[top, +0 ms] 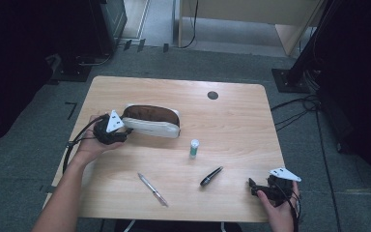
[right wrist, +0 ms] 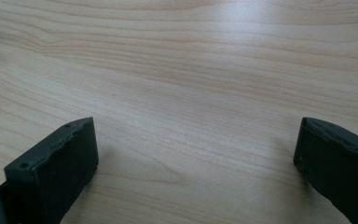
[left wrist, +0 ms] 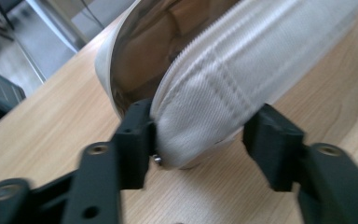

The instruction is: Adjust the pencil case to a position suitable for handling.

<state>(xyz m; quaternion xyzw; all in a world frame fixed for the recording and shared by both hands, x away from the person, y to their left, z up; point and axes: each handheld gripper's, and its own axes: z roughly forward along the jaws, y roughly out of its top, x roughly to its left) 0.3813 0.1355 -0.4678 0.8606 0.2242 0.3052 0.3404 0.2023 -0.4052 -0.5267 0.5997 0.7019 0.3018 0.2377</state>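
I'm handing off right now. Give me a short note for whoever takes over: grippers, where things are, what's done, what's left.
Left hand-held gripper: jaws around the near end of the white pencil case; left pad touches the fabric, right pad is just clear, so no firm grip.
Right hand-held gripper: open over bare table at the near right corner.
Case lies open, seemingly empty.
Clear pen, black pen and green-and-white tube lie loose on the table.
Probably left: steady the case, load the three items.
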